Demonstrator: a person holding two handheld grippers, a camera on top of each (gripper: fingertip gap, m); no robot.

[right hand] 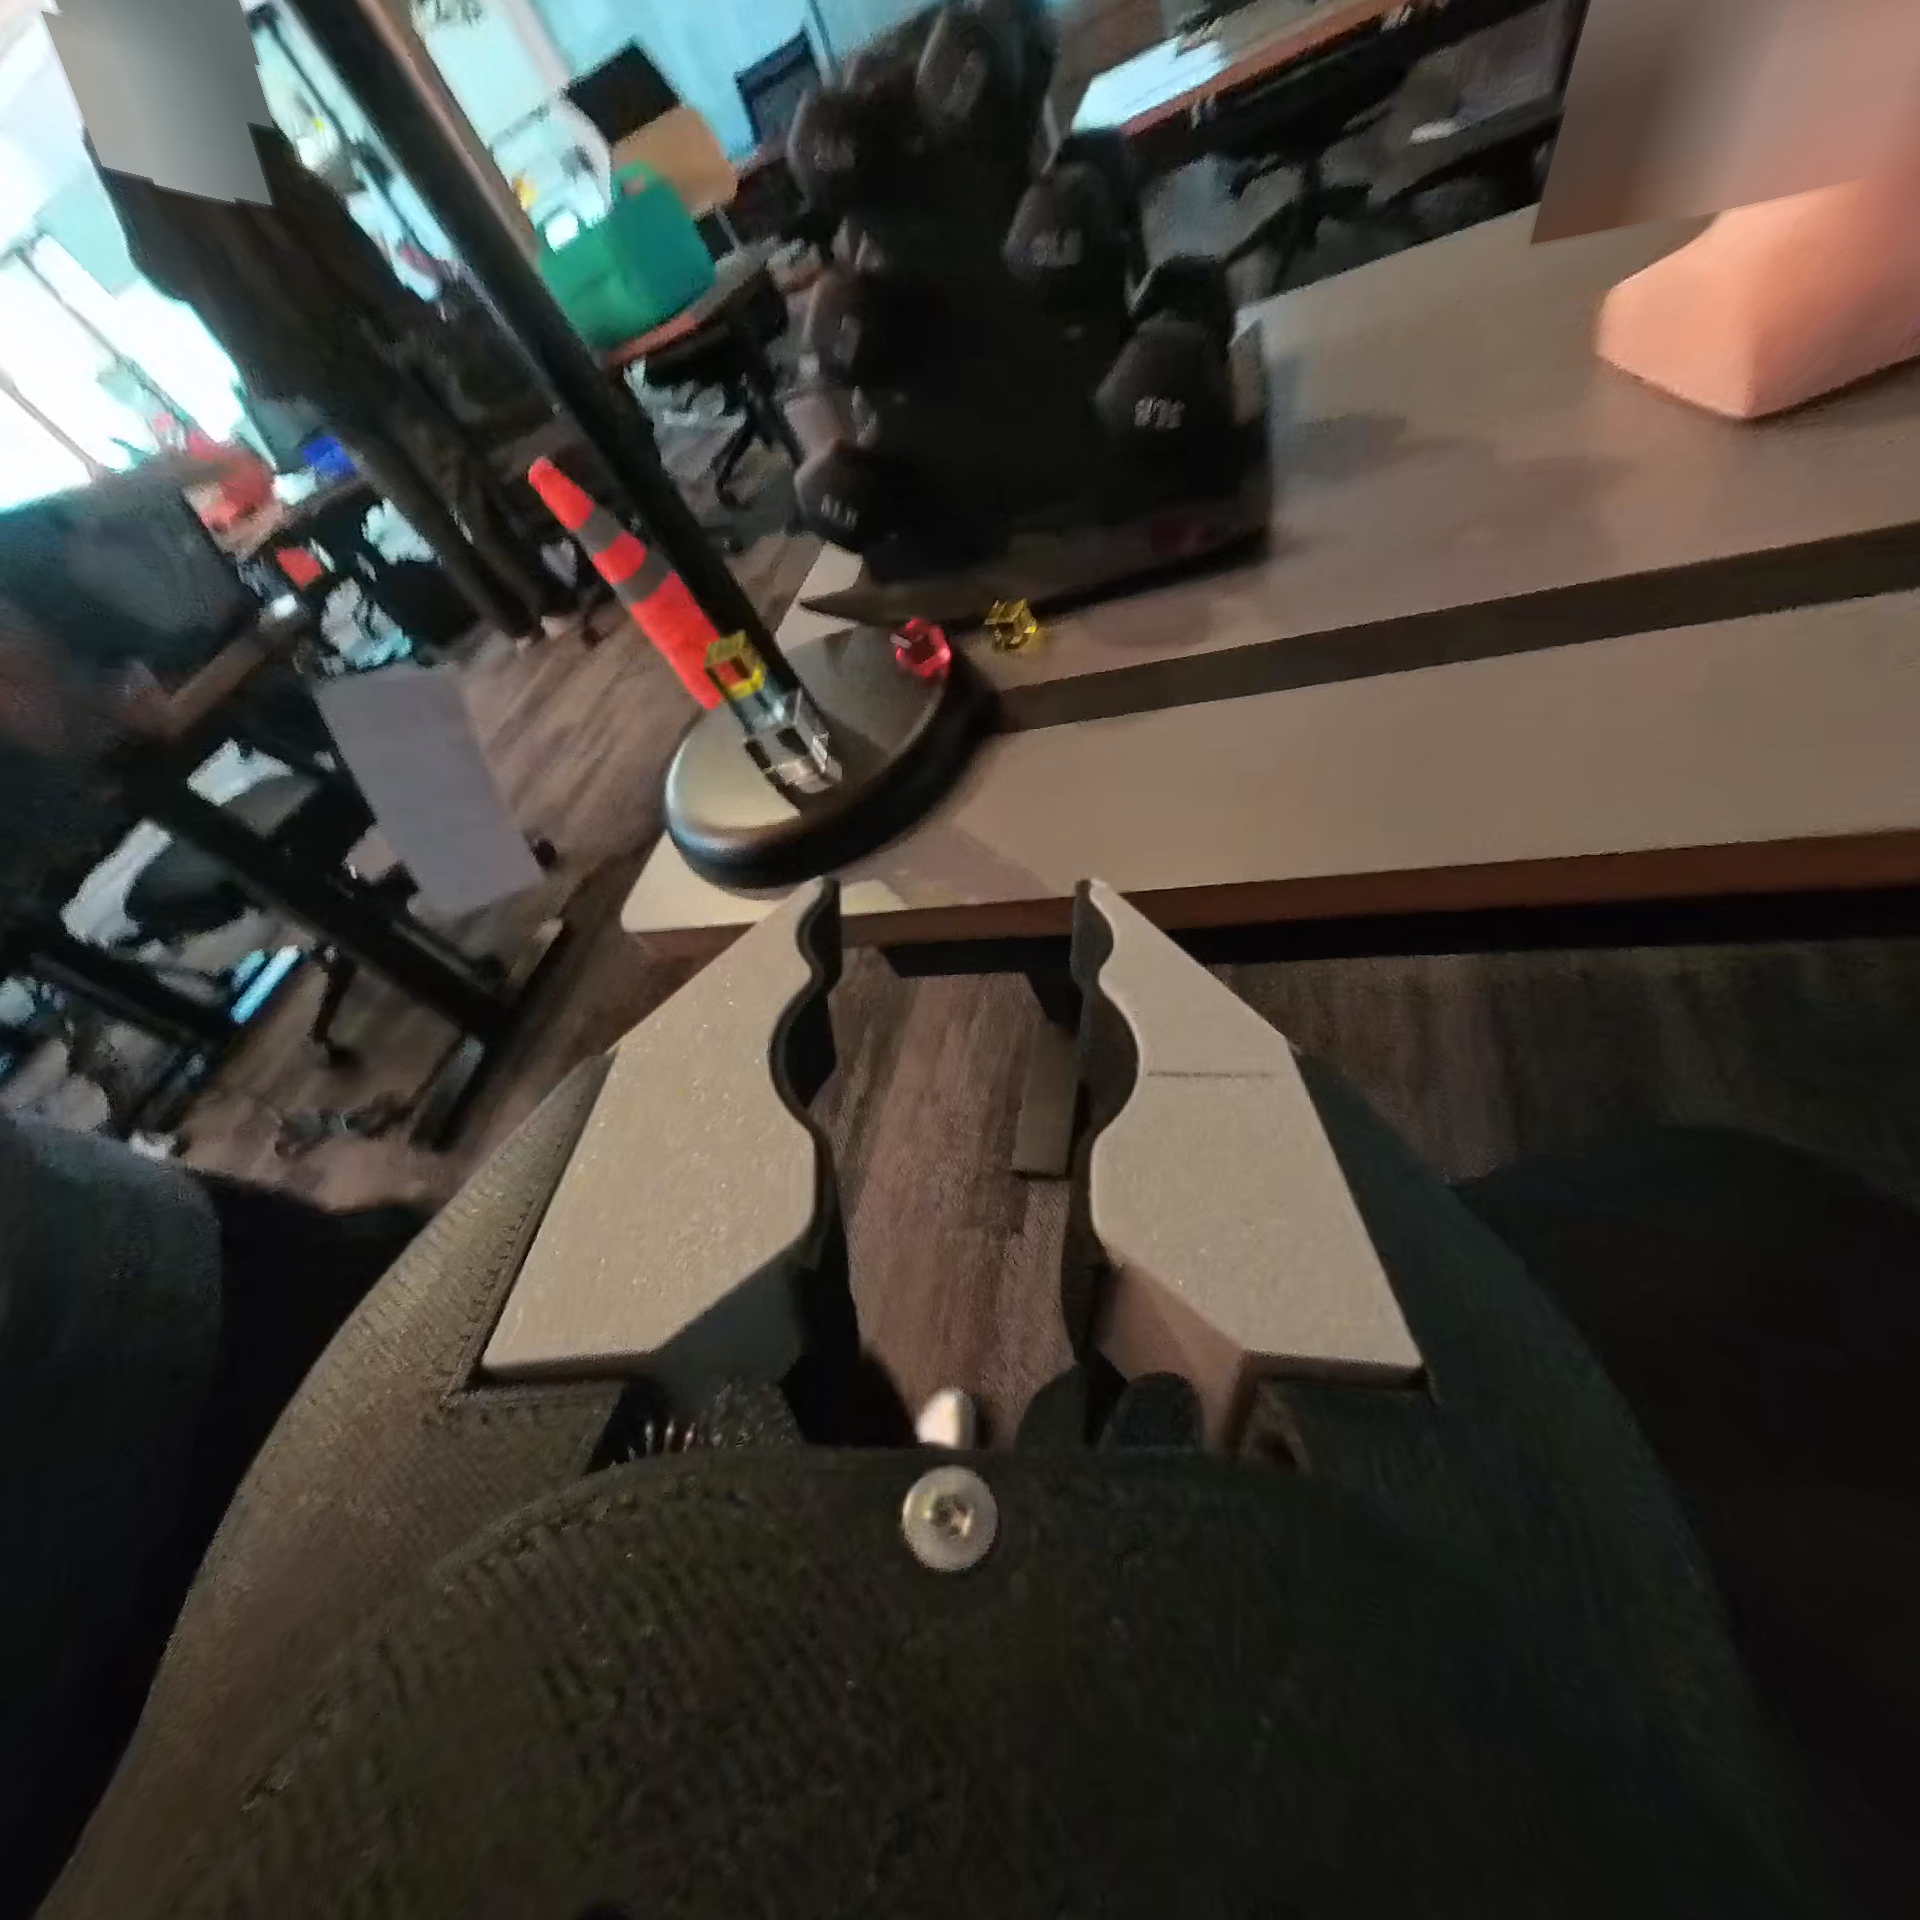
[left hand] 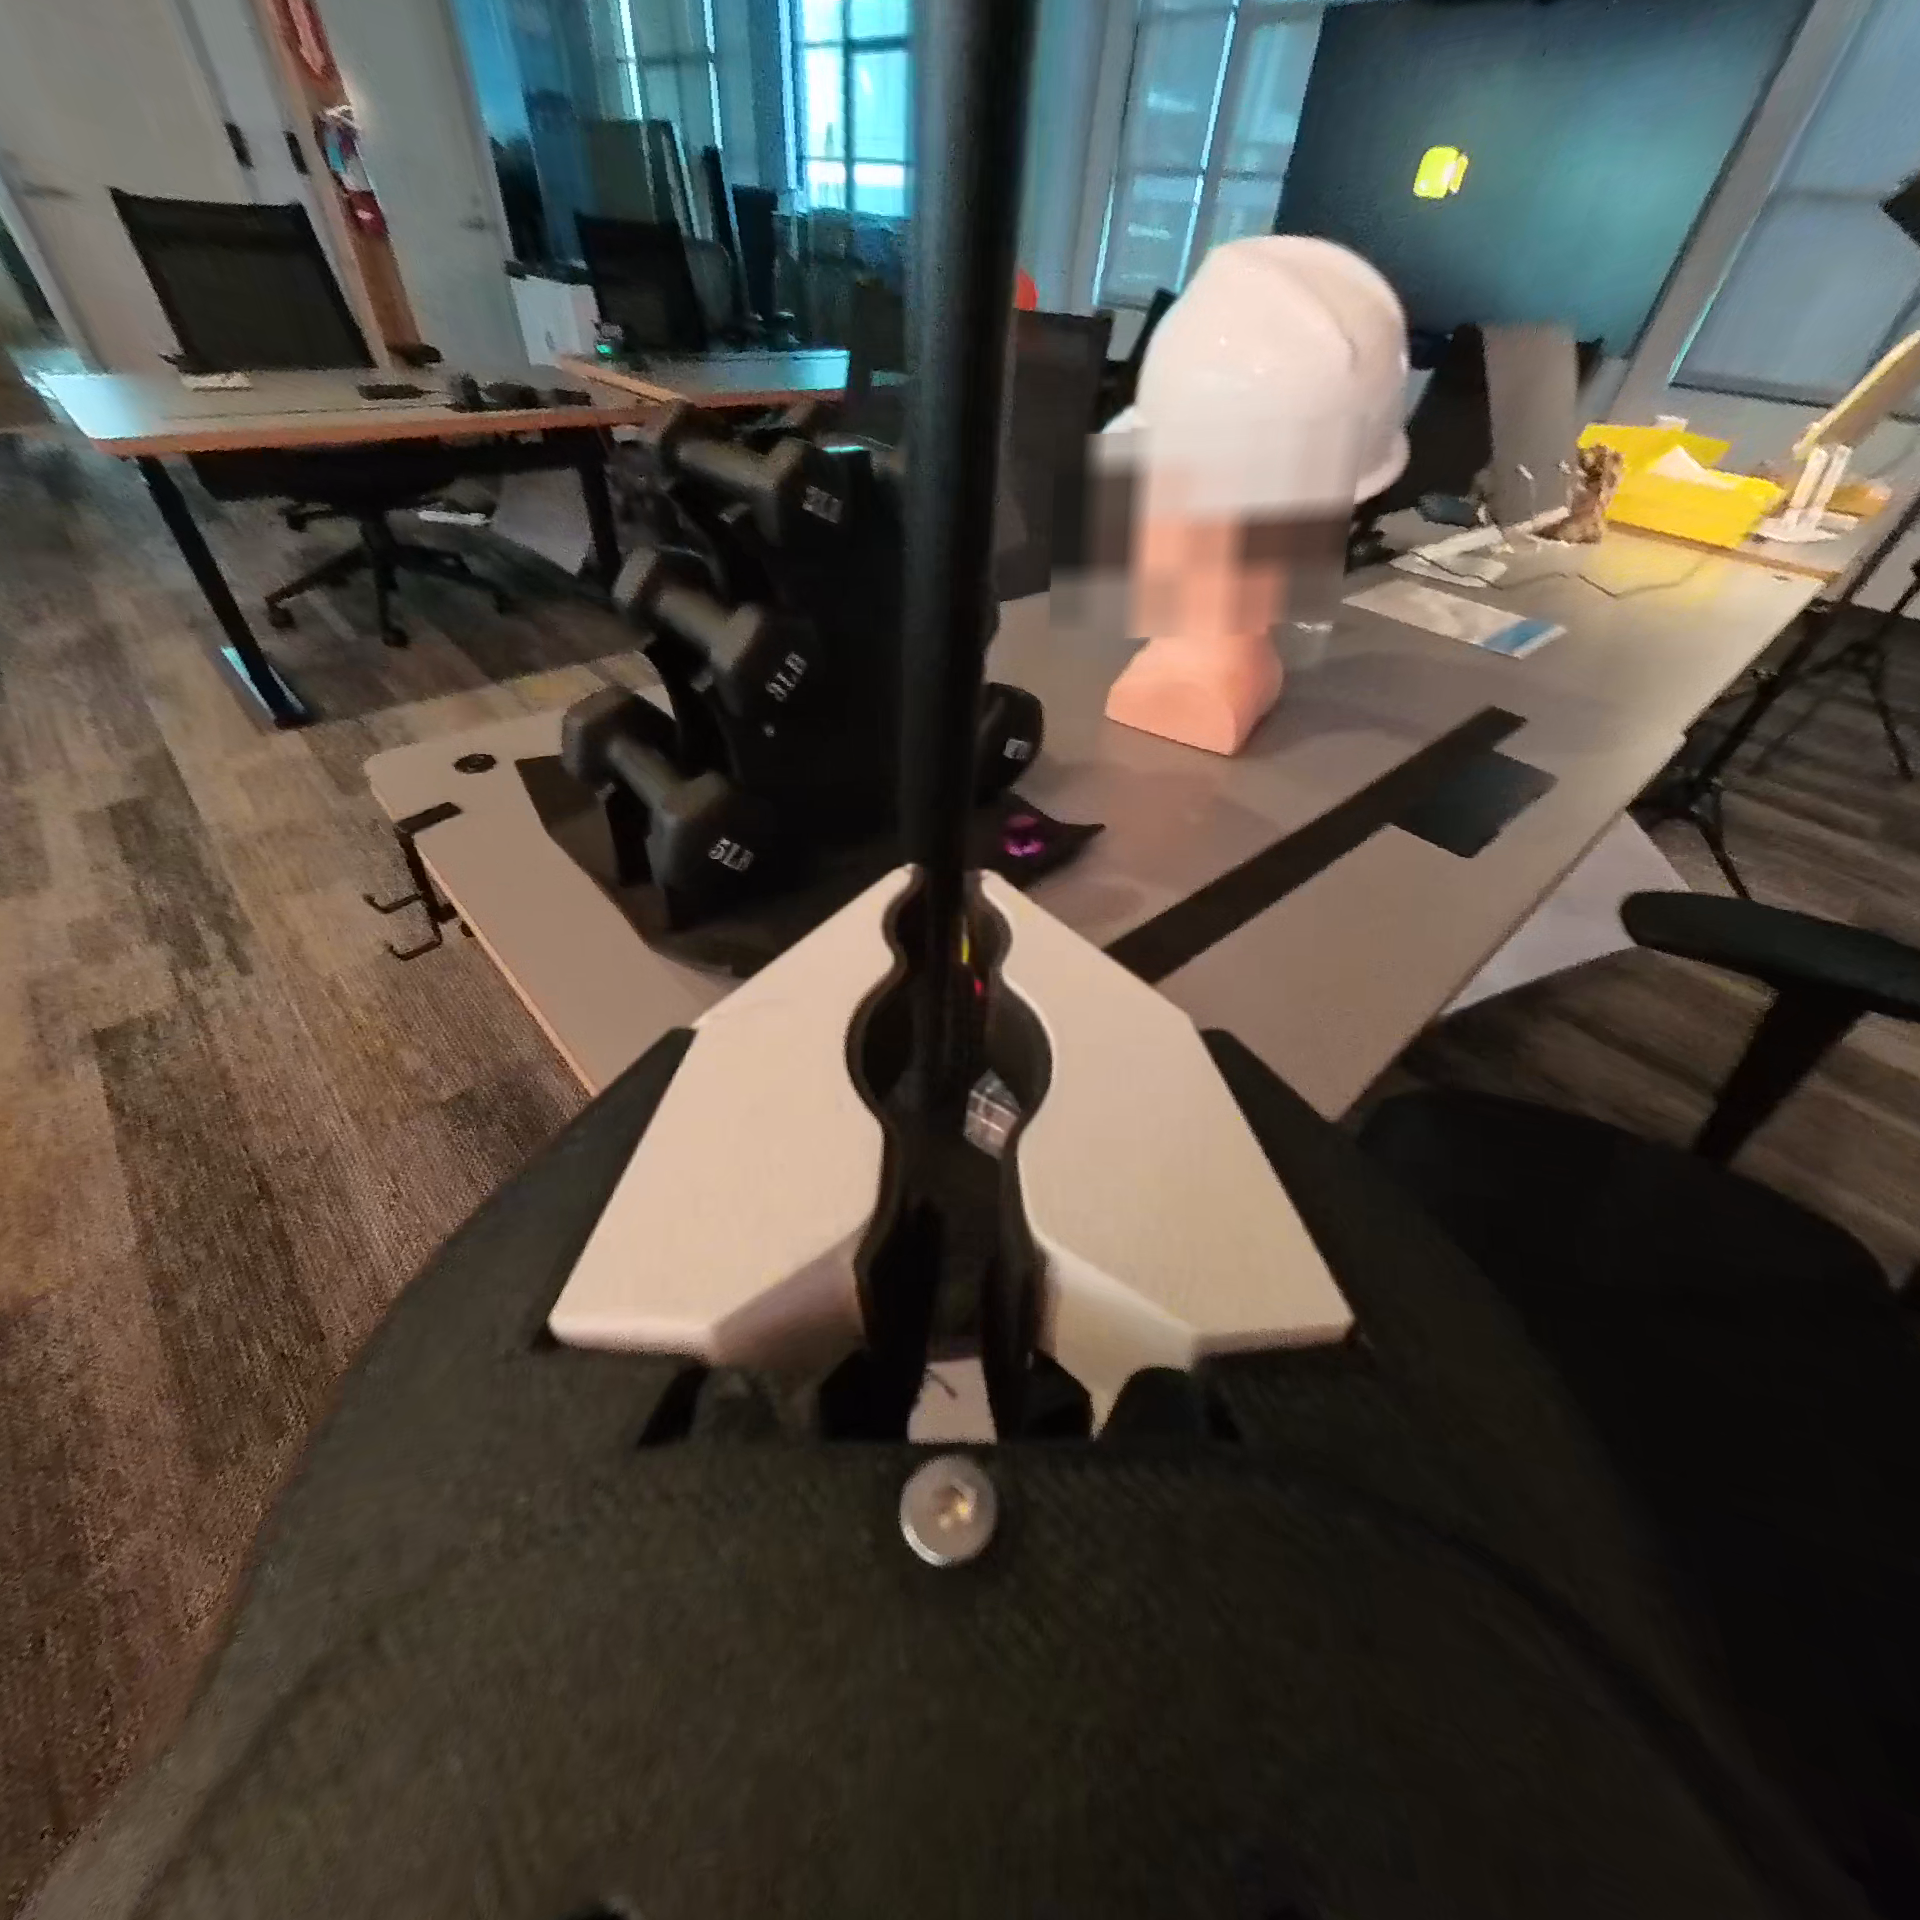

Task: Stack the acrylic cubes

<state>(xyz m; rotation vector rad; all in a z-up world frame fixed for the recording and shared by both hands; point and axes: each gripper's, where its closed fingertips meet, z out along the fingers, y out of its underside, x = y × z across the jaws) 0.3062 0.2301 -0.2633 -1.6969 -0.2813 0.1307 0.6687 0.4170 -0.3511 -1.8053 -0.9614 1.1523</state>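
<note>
While left hand-held gripper (left hand: 948,894) pinches the black upright pole (left hand: 956,416) at frame centre | right hand-held gripper (right hand: 956,904) spread, bare, short of table (right hand: 1455,769) edge | pole's round base (right hand: 821,769) with clear cubes (right hand: 774,717) centre-left | keep pinch square, pole vertical.

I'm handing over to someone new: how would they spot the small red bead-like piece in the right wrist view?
Find the grey table, then the round black stand base at its near left corner, where a black pole rises. The small red piece sits at that base's far rim. It is the only red one: the piece beside it on the table is yellow, and the cubes on the pole are yellow and clear.
</note>
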